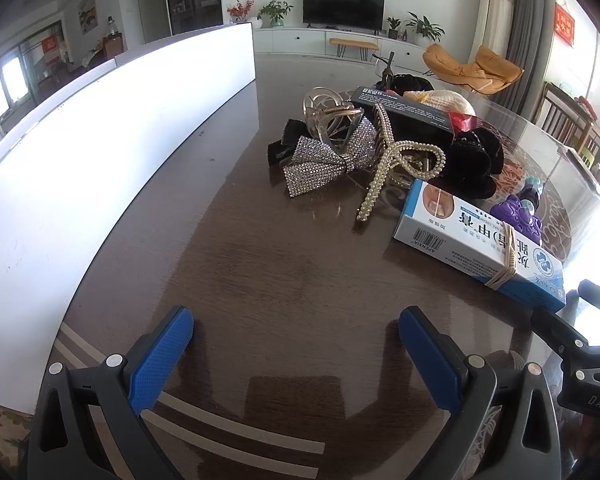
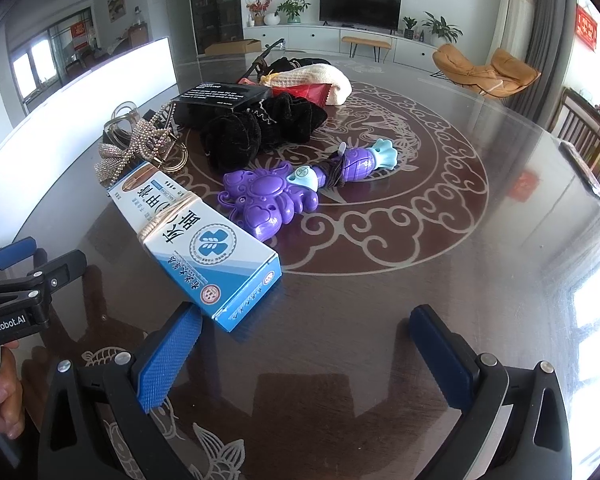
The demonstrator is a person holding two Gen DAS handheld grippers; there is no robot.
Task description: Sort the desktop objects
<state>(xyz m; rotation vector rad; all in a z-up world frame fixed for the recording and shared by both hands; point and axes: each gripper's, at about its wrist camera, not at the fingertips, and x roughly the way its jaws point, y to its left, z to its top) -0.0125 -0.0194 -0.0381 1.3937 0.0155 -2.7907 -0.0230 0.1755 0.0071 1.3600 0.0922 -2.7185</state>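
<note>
Both grippers hover low over the dark table (image 2: pixel 440 280) with their blue fingers spread wide and nothing between them. The right gripper (image 2: pixel 306 344) is the nearer one to the work: the blue-and-white box (image 2: pixel 204 240), bound round its middle with a rubber band (image 2: pixel 168 216), lies just ahead and to the left of it, its near corner just beside the left fingertip (image 2: pixel 180 332); whether they touch I cannot tell. The box's long axis runs away from that gripper, slanting up and to the left. From the left gripper (image 1: pixel 296 340) the same box (image 1: pixel 476 236) lies well off to the right.

Just beyond the box sits a purple toy (image 2: pixel 268 196), its far end teal. Farther still is the heap: a rhinestone bow (image 1: pixel 328 156), a pearl clip (image 1: pixel 384 160), a clear claw clip (image 1: pixel 332 116), a black scrunchie (image 2: pixel 256 132), a black box (image 2: pixel 220 104), a cream knitted piece (image 2: pixel 320 76). A white panel (image 1: pixel 100 152) stands along the left.

The heap overlaps heavily, so what lies under the scrunchie and behind the black box is hidden, and no sorting bin is visible.
</note>
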